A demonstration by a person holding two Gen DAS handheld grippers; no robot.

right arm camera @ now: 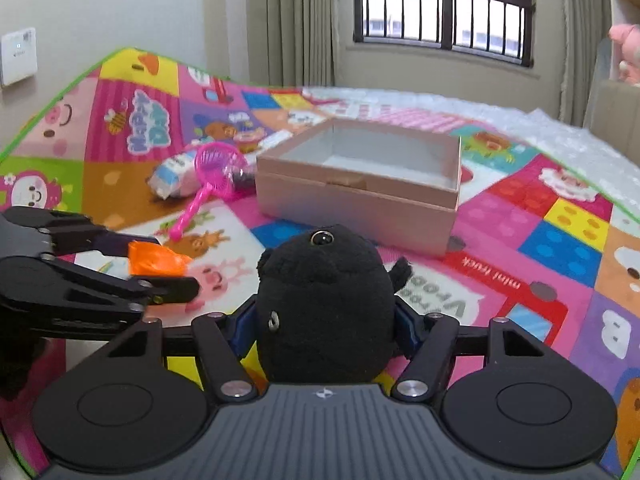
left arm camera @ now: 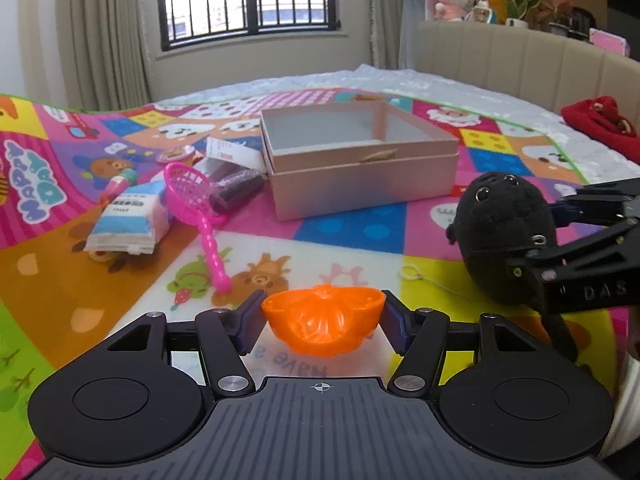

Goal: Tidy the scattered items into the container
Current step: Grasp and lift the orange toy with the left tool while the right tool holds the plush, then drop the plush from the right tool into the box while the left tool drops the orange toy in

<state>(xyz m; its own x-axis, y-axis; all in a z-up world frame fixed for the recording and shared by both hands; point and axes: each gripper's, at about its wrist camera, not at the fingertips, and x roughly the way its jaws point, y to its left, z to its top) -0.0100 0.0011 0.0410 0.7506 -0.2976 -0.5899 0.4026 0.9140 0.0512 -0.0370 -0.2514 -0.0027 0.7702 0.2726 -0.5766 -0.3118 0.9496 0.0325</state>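
My left gripper (left arm camera: 323, 322) is shut on an orange plastic bowl-shaped toy (left arm camera: 323, 320), held above the colourful play mat. My right gripper (right arm camera: 326, 320) is shut on a black plush toy (right arm camera: 324, 304) with bead eyes; it also shows in the left wrist view (left arm camera: 500, 236) at the right. The open pink box (left arm camera: 360, 160) stands ahead on the mat, empty inside; it shows in the right wrist view (right arm camera: 360, 184) too. The left gripper with the orange toy (right arm camera: 156, 262) appears at the left of the right wrist view.
Left of the box lie a pink toy net (left arm camera: 192, 196), a white and blue tissue pack (left arm camera: 128, 220), a dark wrapped packet (left arm camera: 236, 188), a white card (left arm camera: 232, 152) and small toys. A red cloth (left arm camera: 604, 124) lies at the far right. A beige headboard (left arm camera: 520, 60) stands behind.
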